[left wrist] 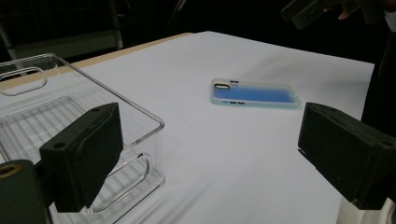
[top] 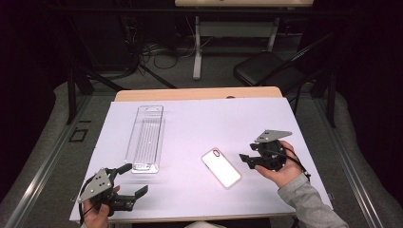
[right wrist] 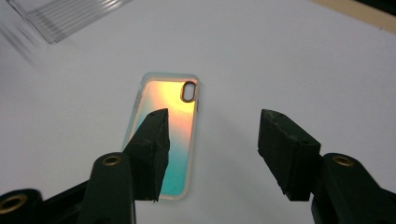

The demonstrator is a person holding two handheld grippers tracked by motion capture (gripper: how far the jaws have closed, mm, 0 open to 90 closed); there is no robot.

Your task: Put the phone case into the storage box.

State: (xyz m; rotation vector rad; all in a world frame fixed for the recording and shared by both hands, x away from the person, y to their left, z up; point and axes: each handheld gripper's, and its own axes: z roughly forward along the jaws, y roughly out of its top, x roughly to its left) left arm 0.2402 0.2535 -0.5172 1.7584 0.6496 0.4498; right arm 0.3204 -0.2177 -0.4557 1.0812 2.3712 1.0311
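At near left corner of table [top: 294, 123], in high view: left gripper [top: 129, 179], held in left hand [top: 97, 213], grey three-cornered plate on top. Jaws spread wide, nothing between them, no contact with anything. Upper jaw tip just short of near end of clear plastic tray [top: 145, 138]; touching or apart, not determinable from above. Hand cut off by bottom edge of frame.

At near right, same view: right gripper [top: 246, 159], cradled in right hand [top: 280, 166], grey sleeve [top: 311, 204] running out at bottom edge. Jaws parted about halfway, empty, pointed toward phone case [top: 221, 167]. Gripper close beside case, not touching.

From right gripper view: right gripper [right wrist: 212, 140], both jaws apart, pads bare. Phone case [right wrist: 166, 135] flat on white surface below, iridescent orange to teal, camera cutout at far end. Left jaw overlaps lower part of case, hiding that portion; no grip, no contact evident.

From left gripper view: left gripper [left wrist: 205, 144], jaws far apart, empty. Clear plastic tray [left wrist: 93, 135] behind left jaw, ribbed floor, partly hidden by jaw and cut off at left edge. Phone case [left wrist: 254, 93] farther off, flat on table, appearing blue. Right gripper [left wrist: 308, 11] at top right corner, dark, cut off, state unreadable there.

Mid table, high view: phone case lying at slight angle, well apart from tray. Tray lengthwise, near end toward left gripper.

Beyond table: floor, folding chair [top: 266, 71], cables, all dim, detail hard to make out.
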